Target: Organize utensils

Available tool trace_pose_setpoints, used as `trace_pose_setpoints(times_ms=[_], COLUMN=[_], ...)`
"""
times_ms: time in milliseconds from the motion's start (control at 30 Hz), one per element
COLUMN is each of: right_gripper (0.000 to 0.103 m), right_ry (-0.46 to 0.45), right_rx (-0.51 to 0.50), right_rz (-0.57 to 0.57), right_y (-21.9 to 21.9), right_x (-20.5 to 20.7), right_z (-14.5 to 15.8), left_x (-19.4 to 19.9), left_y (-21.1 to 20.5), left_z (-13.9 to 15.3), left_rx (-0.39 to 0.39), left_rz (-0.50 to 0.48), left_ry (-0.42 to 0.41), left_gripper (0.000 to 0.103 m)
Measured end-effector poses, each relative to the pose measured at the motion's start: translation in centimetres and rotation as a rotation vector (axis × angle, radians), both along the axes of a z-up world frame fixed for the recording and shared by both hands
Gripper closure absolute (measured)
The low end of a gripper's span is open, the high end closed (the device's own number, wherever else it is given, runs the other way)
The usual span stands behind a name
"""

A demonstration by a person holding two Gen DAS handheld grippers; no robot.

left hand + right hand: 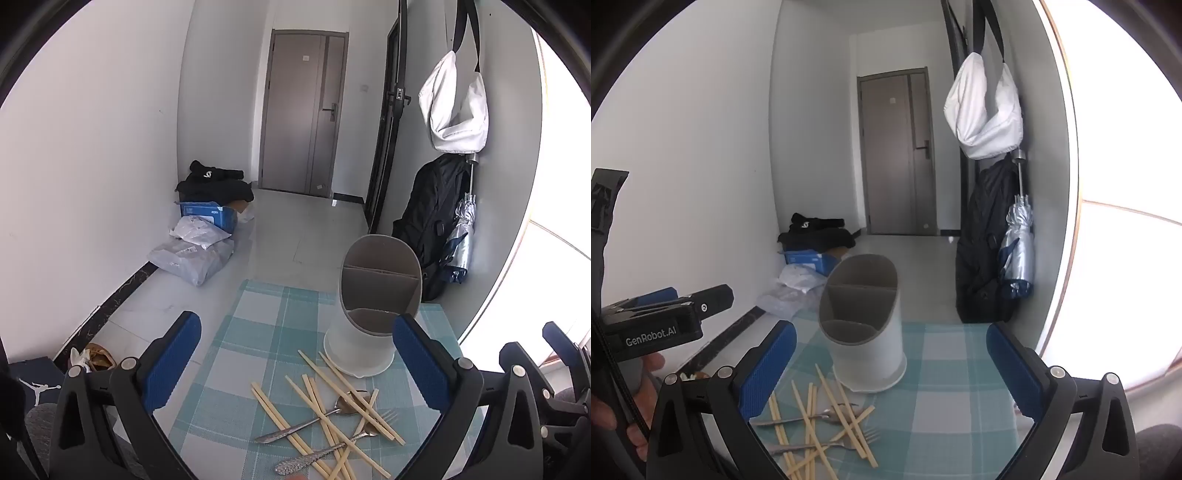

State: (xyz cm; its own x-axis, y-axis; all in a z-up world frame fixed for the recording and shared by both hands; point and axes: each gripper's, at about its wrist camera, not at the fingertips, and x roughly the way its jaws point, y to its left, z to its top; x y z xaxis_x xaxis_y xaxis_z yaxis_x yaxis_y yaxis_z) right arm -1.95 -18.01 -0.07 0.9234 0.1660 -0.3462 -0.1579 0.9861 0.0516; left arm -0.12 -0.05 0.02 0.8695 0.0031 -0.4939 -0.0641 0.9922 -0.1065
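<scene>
A surface [258,325] covered by a teal-and-white checked mat was seen under both claws. An oval white plastic utensil holder with a grey divided interior [373,295] stood upright near its far edge. Just in front of the holder, a loose heap of pale wooden chopsticks [325,413] was crossed over a patterned silver spoon [314,421] and a silver fork [332,448]. The left claw [297,363] and the right claw [890,367] were both held released, blue pads spread wide above the heap, nothing gripped.
</scene>
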Motion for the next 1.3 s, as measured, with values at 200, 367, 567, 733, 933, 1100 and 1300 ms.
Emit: trace_pose_setpoints(times_ms=[200, 367, 567, 733, 933, 1100, 1300], right_gripper=[0.0, 0.0, 0.0, 0.0, 0.0, 0.0, 0.0], right_ry=[-0.002, 0.011, 0.025, 0.024, 0.005, -0.002, 0.0], right_rx=[0.01, 0.009, 0.02, 0.025, 0.016, 0.014, 0.021], right_rz=[0.013, -0.002, -0.005, 0.005, 0.009, 0.008, 0.003], right_y=[-0.2, 0.1, -0.2, -0.2, 0.0, -0.1, -0.3], right_x=[-0.1, 0.2, 0.2, 0.2, -0.1, -0.3, -0.1], right_z=[0.0, 0.0, -0.4, -0.2, -0.1, -0.1, 0.0], left_x=[-0.5, -0.3, 0.0, 0.1, 0.0, 0.0, 0.1], left_y=[0.0, -0.3, -0.4, -0.4, -0.4, -0.3, -0.2], left_z=[0.1, -0.5, -0.9, -1.0, -1.0, -1.0, -1.0], left_rx=[0.008, 0.0, 0.0, -0.007, 0.0, 0.002, 0.003], left_rz=[0.019, 0.002, -0.011, -0.018, -0.014, -0.007, -0.01], left_ry=[0.013, 0.019, 0.028, 0.036, 0.036, 0.034, 0.036], left_gripper=[0.001, 0.001, 0.001, 0.001, 0.001, 0.001, 0.001])
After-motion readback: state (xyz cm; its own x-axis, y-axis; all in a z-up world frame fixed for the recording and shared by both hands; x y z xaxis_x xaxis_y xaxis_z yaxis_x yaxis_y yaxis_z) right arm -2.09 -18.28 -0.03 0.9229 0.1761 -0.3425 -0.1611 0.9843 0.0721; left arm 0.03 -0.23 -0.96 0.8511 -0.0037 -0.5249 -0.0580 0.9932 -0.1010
